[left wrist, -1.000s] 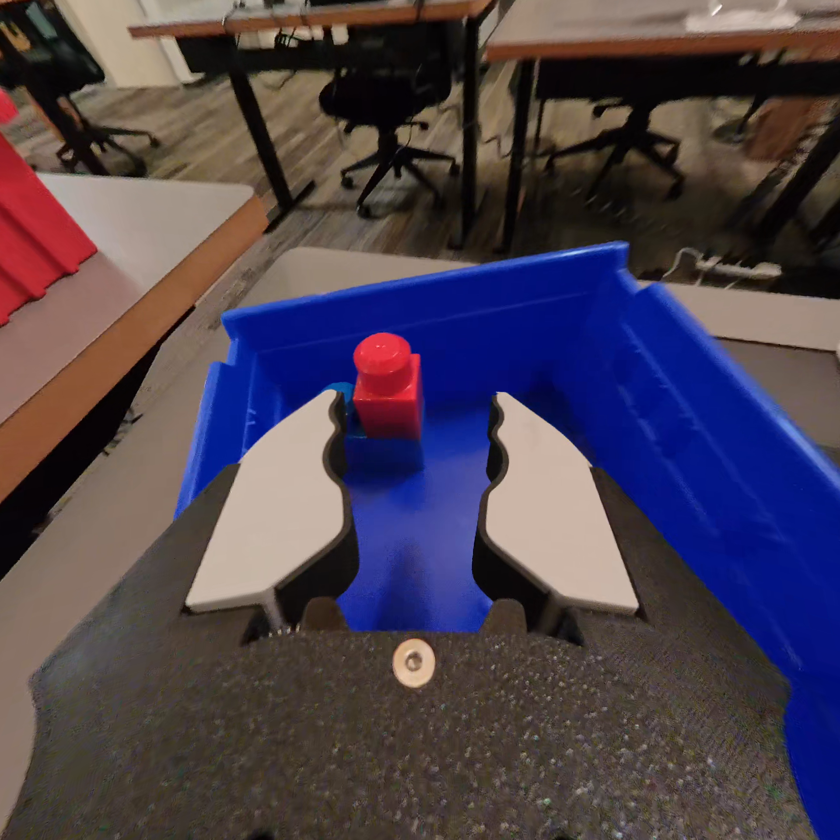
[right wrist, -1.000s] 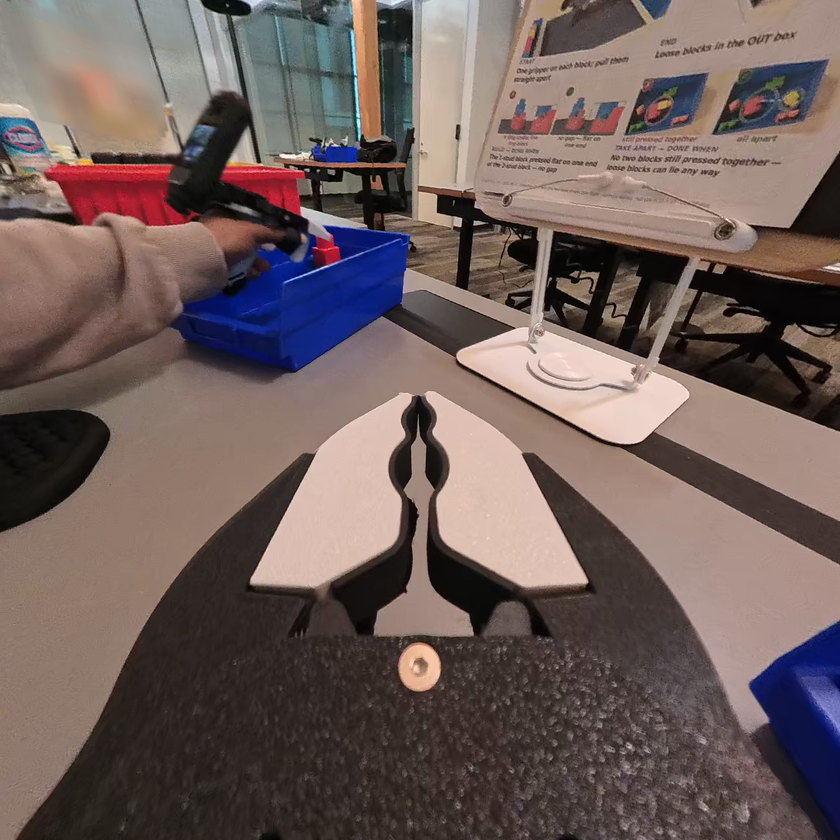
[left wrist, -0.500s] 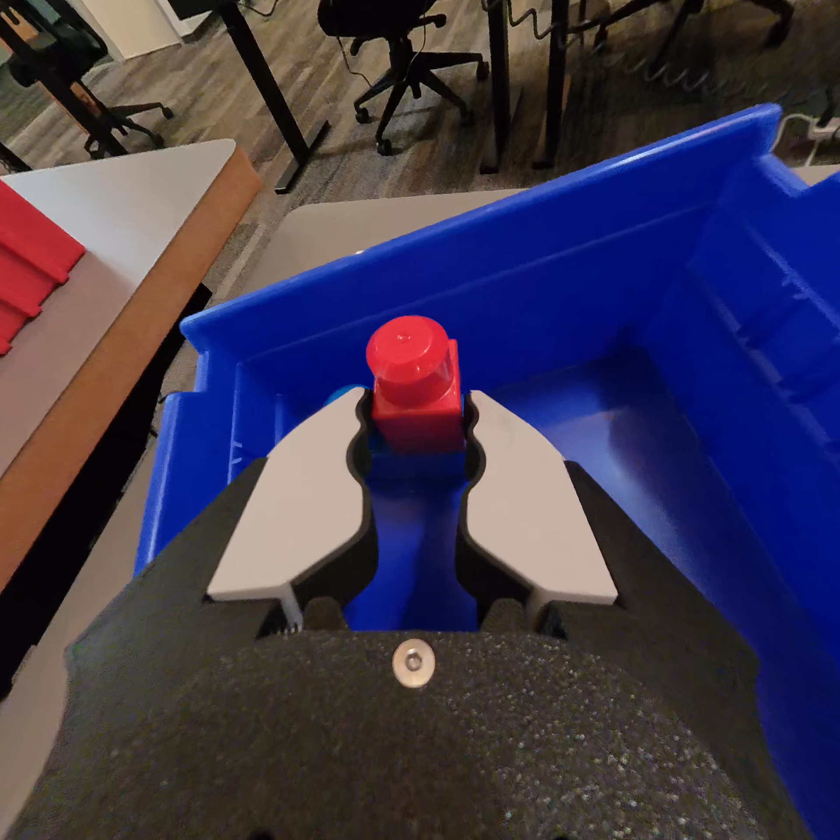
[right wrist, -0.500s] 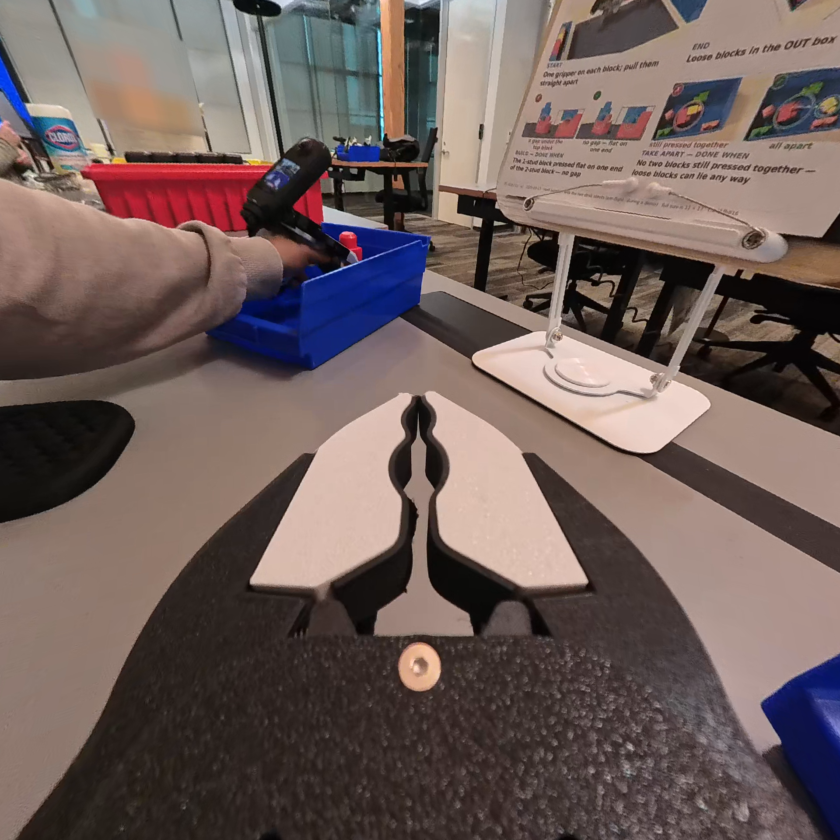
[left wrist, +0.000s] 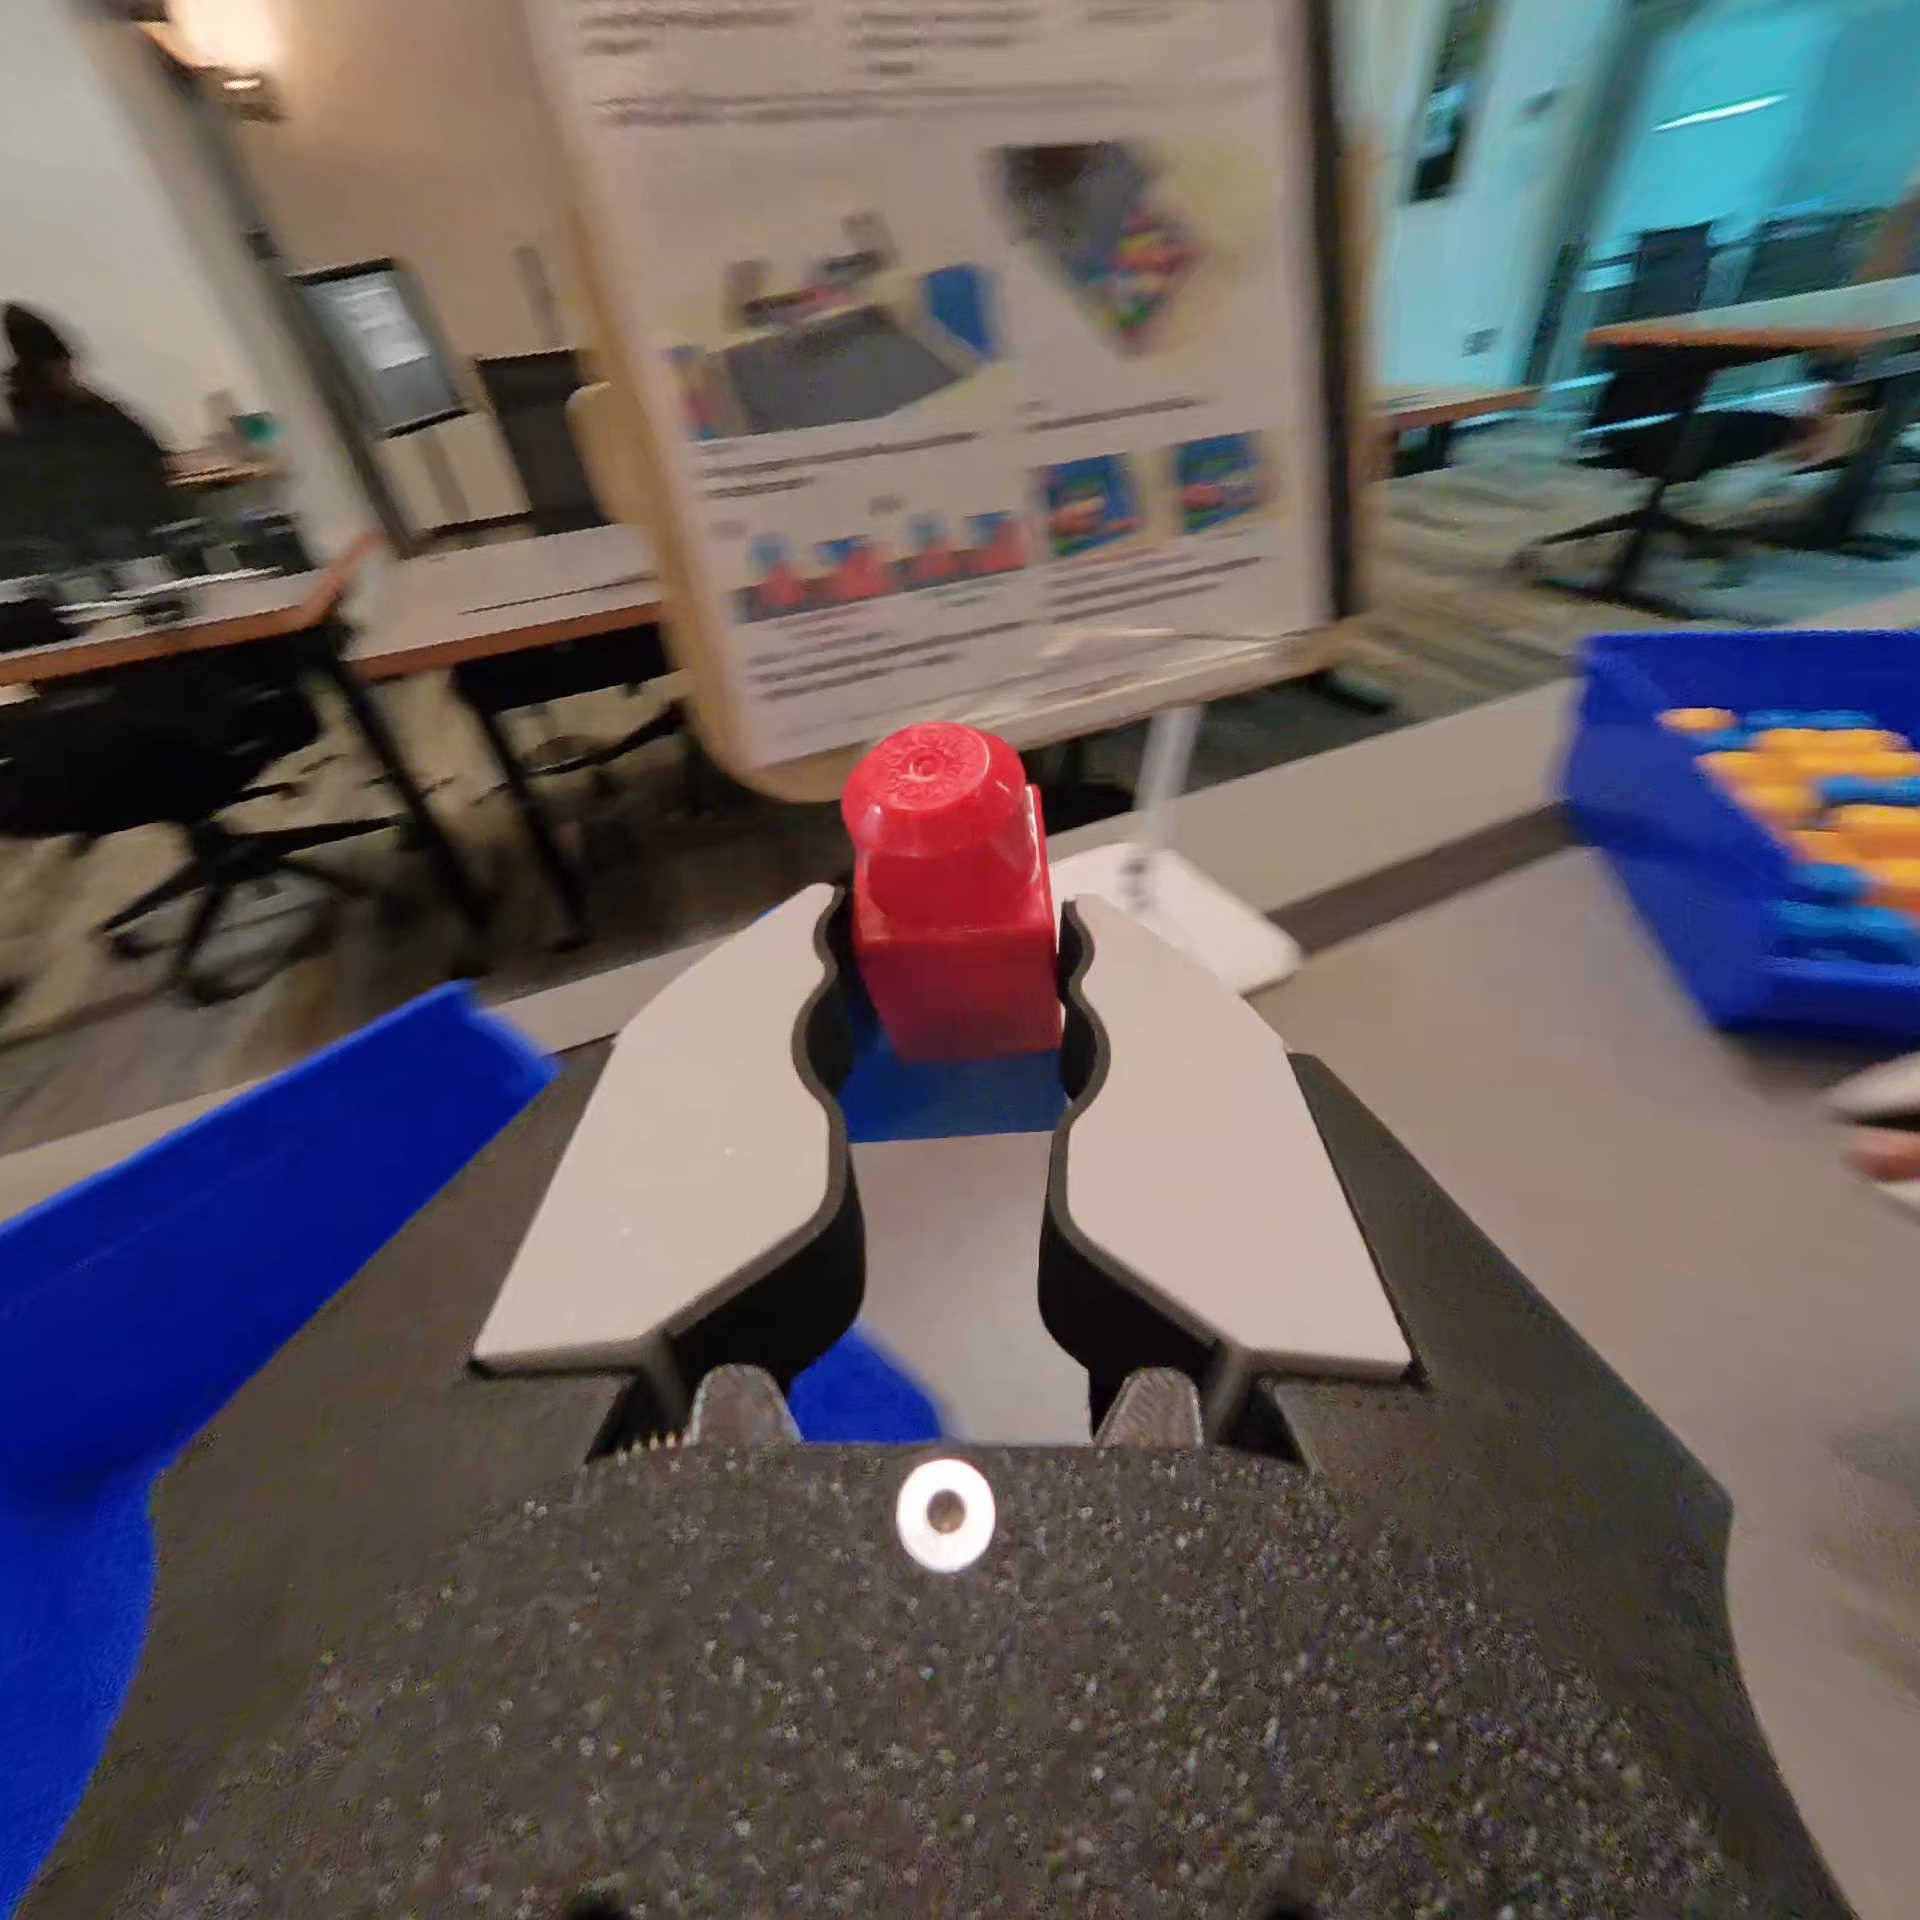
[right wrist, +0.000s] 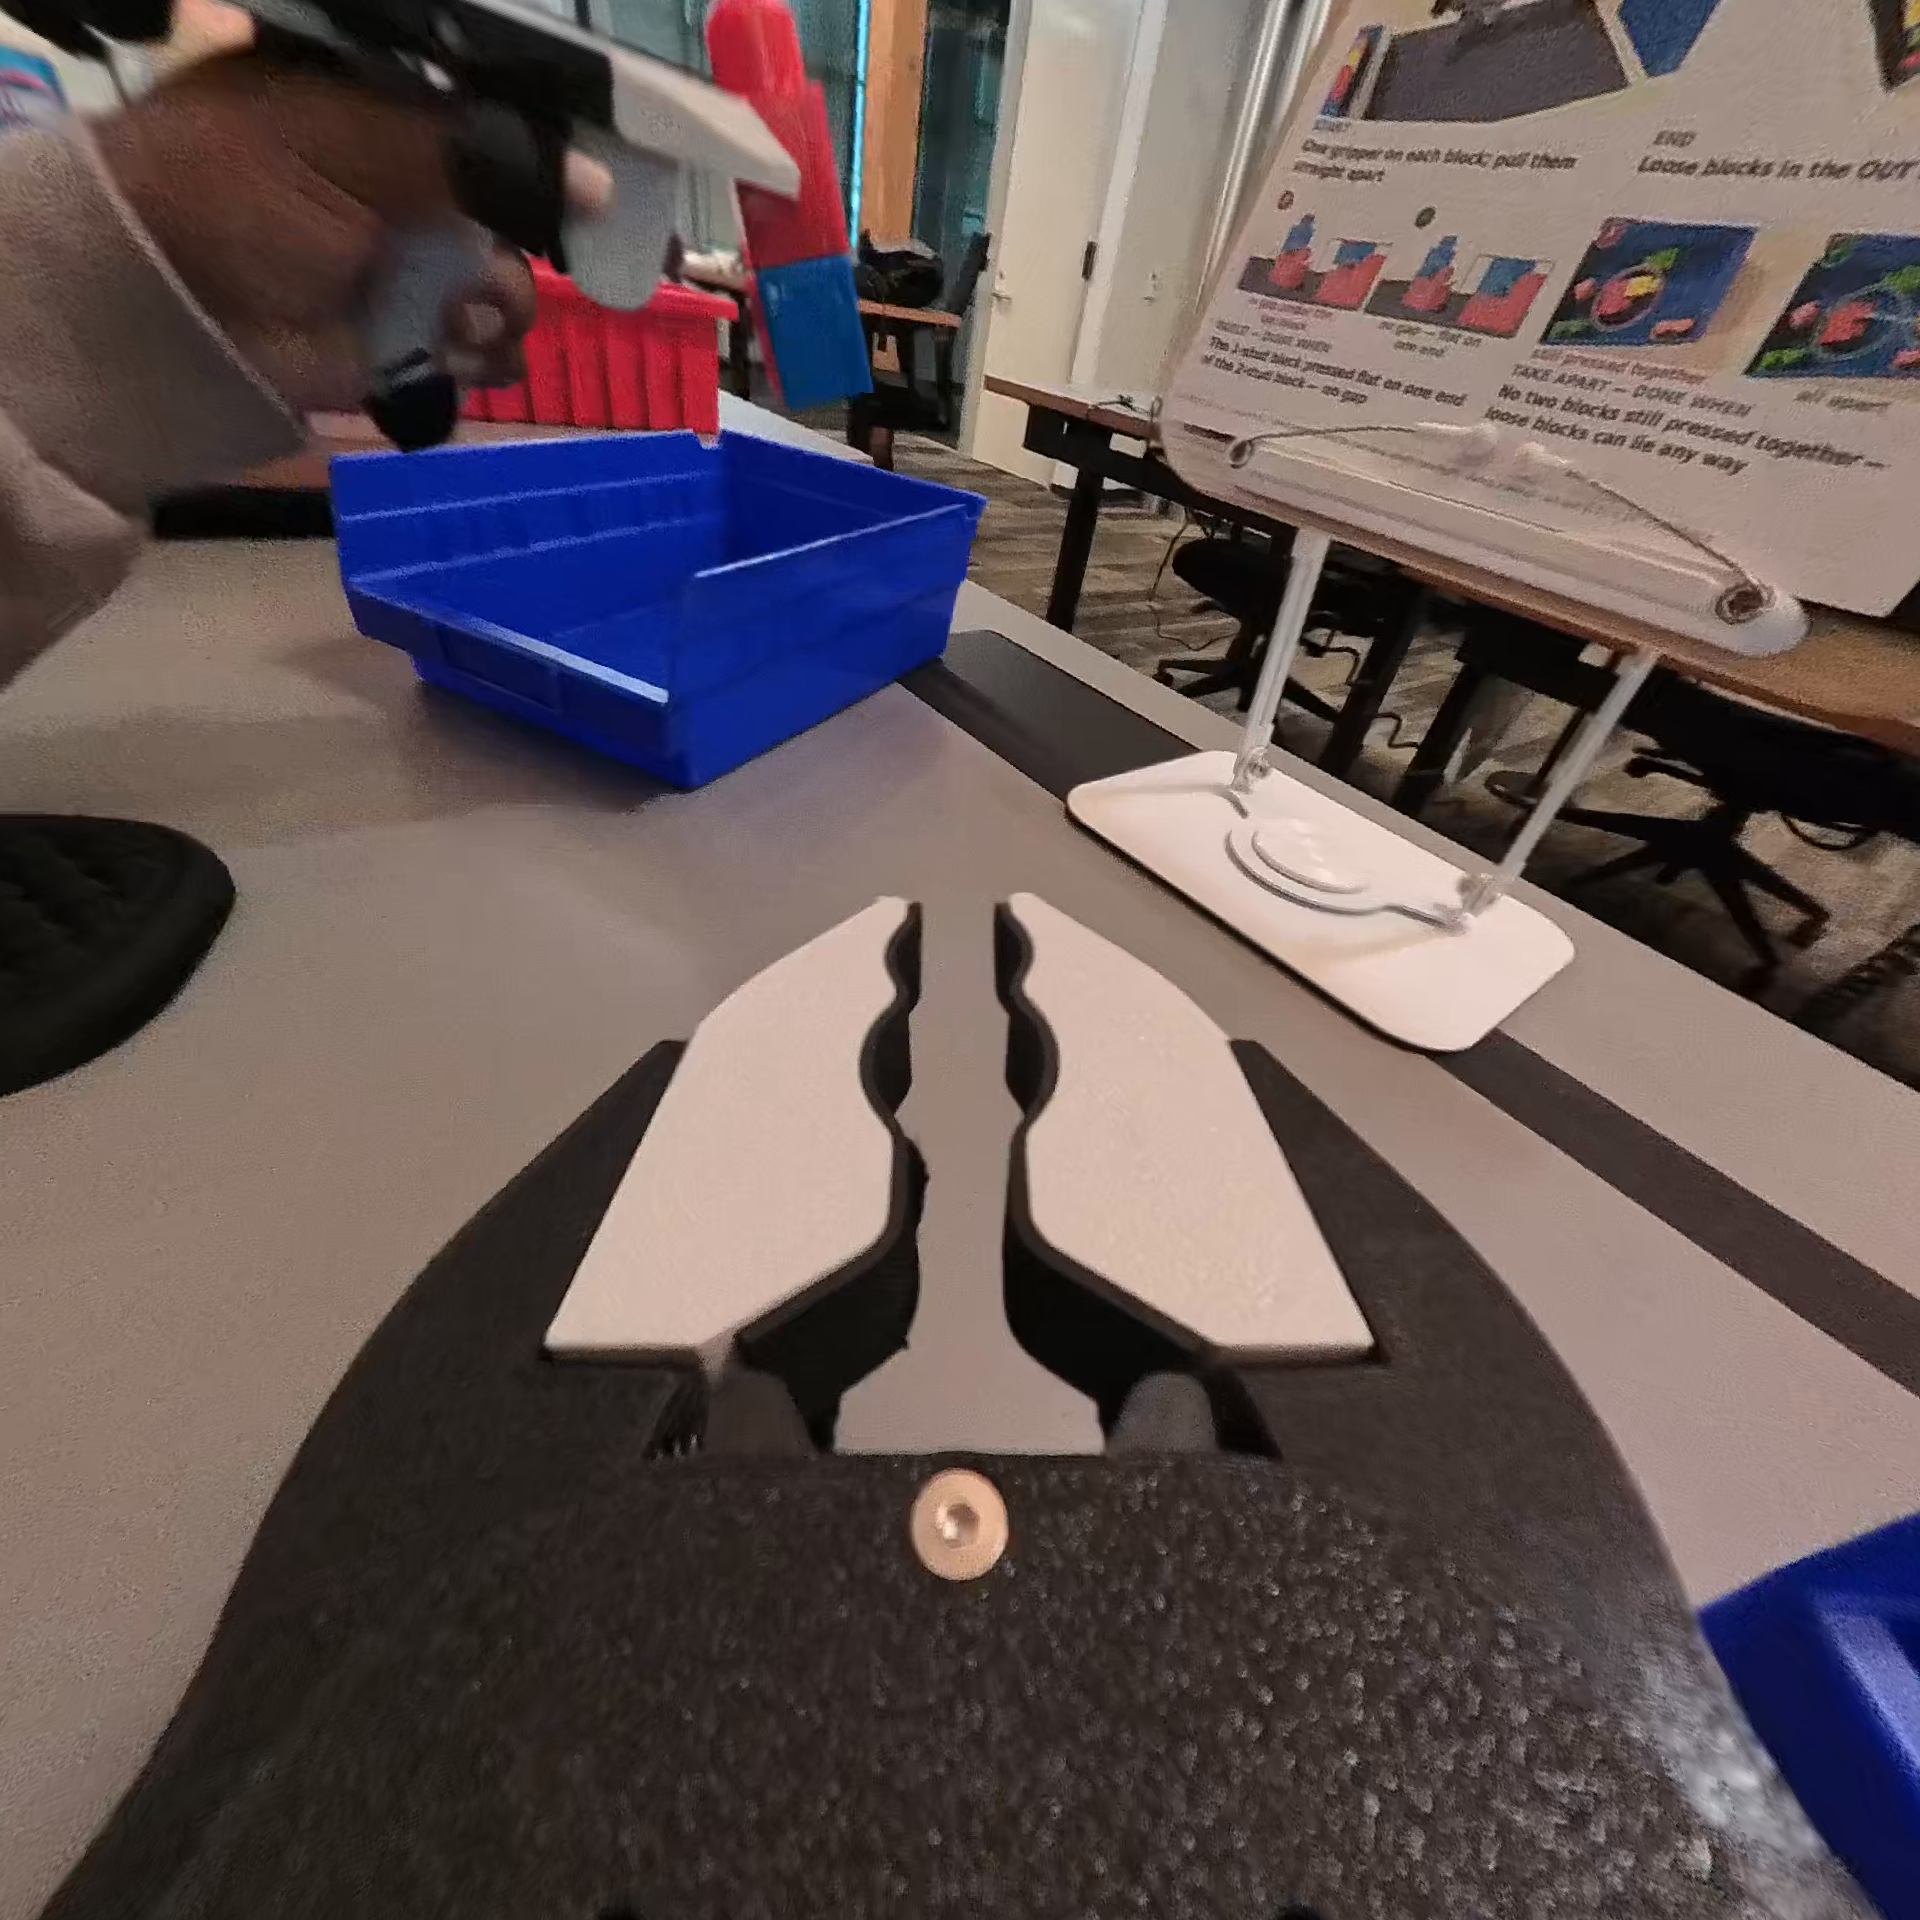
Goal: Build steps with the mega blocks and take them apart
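My left gripper point(left wrist: 951, 902) is shut on a red one-stud block point(left wrist: 951, 935) that sits pressed on a blue block point(left wrist: 951, 1096). It holds the pair in the air, above the table. The right wrist view shows the same pair held high at the upper left: red block point(right wrist: 779, 156), blue block point(right wrist: 816, 322), in the left gripper point(right wrist: 748, 171) held by a hand. My right gripper point(right wrist: 956, 914) hangs low over the grey table point(right wrist: 468, 935), empty, with its fingers a small gap apart.
A blue bin point(right wrist: 665, 623) with nothing visible inside stands at the back left, also seen in the left wrist view point(left wrist: 208, 1195). Another blue bin point(left wrist: 1745, 831) holds orange and blue blocks. An instruction board on a white stand point(right wrist: 1320, 894) is at the right. A black pad point(right wrist: 83, 935) lies left. The grippers' ends are close to 25 centimetres from one another.
My left gripper closed on the red block, lifted the red and blue pair out of the bin and swung right. My right gripper's fingers went from touching to slightly apart.
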Action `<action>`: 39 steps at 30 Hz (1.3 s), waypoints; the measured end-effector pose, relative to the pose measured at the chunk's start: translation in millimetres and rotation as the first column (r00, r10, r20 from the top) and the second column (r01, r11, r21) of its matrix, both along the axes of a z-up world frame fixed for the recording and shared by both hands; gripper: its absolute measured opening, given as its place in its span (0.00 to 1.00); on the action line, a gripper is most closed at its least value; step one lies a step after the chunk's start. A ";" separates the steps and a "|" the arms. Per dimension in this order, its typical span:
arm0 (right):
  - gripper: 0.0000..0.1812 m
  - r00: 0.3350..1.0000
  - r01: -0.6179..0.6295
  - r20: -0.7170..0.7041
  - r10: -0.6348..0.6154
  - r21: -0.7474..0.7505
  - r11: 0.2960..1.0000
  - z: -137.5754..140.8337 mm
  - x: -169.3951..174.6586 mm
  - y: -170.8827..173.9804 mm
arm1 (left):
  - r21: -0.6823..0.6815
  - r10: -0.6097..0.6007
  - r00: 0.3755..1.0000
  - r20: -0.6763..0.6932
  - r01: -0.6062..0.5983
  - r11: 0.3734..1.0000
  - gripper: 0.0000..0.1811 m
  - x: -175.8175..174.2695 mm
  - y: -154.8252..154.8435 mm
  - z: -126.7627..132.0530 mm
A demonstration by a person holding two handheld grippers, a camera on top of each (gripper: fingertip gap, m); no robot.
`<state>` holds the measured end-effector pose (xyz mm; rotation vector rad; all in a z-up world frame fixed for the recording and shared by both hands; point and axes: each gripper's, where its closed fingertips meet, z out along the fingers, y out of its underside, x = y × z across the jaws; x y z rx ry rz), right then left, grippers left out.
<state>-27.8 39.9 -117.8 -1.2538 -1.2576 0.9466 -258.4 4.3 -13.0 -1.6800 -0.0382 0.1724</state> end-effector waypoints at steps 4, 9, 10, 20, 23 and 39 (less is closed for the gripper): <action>0.22 0.999 0.046 -0.012 -0.046 0.061 0.997 10.1 -4.7 -14.6 | 0.024 -0.219 0.975 0.026 0.219 0.976 0.20 107.0 0.7 -8.1; 0.36 0.992 0.121 0.011 -0.123 0.110 0.987 7.8 -13.2 -28.4 | 0.004 -0.373 0.925 0.073 0.374 0.927 0.21 196.4 10.3 -35.4; 0.36 0.988 0.151 0.005 -0.153 0.131 0.980 8.5 -12.3 -25.7 | 0.002 -0.394 0.915 0.091 0.396 0.918 0.21 207.3 12.3 -39.7; 0.20 0.997 0.049 -0.065 -0.049 -0.009 0.999 13.1 0.2 -10.2 | 0.161 -0.577 0.803 0.149 0.556 0.816 0.26 232.4 5.1 -36.2; 0.20 0.975 -0.137 -0.193 0.113 -0.113 0.984 30.2 7.6 -19.5 | 0.170 -0.649 0.738 0.187 0.626 0.761 0.31 221.4 -1.5 -43.8; 0.20 0.824 -0.565 -0.237 0.515 -0.267 0.781 28.8 16.2 -75.3 | 0.168 -0.883 0.413 0.223 0.876 0.452 0.20 251.5 -38.3 -64.6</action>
